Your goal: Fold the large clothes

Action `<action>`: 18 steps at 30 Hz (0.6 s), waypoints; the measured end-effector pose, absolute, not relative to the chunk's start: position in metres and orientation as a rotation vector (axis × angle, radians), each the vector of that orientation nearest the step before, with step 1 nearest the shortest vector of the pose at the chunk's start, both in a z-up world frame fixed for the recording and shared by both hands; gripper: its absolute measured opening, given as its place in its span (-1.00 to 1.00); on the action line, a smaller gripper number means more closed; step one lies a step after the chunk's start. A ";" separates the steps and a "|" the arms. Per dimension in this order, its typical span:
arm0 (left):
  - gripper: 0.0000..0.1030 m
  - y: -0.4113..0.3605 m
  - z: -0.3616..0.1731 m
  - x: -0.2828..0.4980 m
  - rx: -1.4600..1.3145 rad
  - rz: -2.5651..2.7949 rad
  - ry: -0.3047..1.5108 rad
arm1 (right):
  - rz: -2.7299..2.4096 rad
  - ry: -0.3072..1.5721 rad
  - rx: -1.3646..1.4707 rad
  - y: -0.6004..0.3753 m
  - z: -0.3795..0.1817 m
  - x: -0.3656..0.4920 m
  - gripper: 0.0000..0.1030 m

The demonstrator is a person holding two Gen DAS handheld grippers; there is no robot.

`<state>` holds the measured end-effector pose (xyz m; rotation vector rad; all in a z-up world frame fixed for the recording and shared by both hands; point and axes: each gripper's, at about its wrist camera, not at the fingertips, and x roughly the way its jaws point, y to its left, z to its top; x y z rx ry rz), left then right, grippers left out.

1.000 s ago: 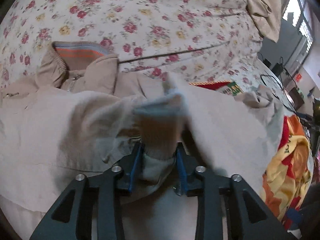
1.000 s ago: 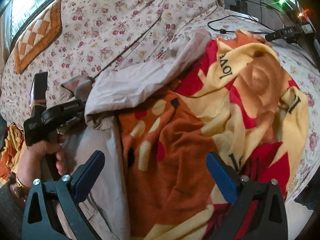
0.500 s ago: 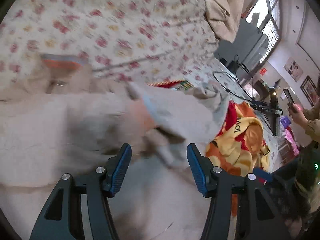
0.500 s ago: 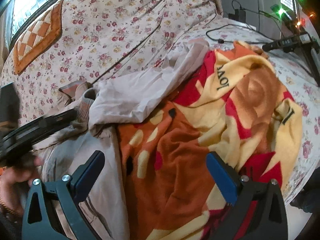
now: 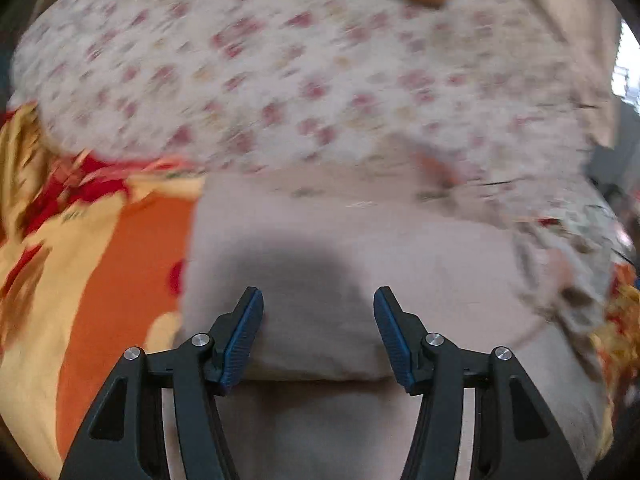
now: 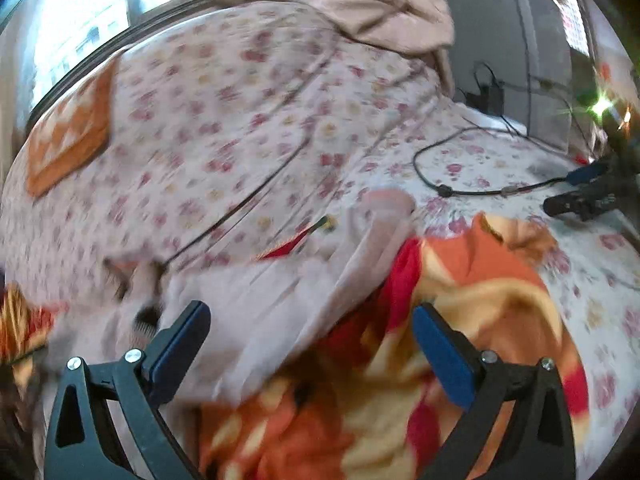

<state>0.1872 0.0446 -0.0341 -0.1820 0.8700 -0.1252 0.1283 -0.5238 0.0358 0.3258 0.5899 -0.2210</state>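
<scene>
A beige jacket lies spread on the bed, one sleeve folded across its body. My left gripper is open and empty, just above the jacket's near part. In the right wrist view the jacket lies at lower left, its sleeve reaching toward the middle. My right gripper is open and empty, above the jacket's edge and the blanket. Both views are motion-blurred.
An orange, red and yellow blanket lies under and beside the jacket; it also shows in the left wrist view. The floral bedspread covers the bed. A black cable and a beige cloth pile lie farther back.
My left gripper let go of the jacket cuff, opened wide and swung left over the jacket body. My right gripper stayed open and moved forward toward the jacket sleeve.
</scene>
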 end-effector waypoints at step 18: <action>-0.13 0.058 -0.031 0.210 -0.323 -0.141 0.863 | -0.410 0.706 0.218 -0.605 0.041 0.226 -0.66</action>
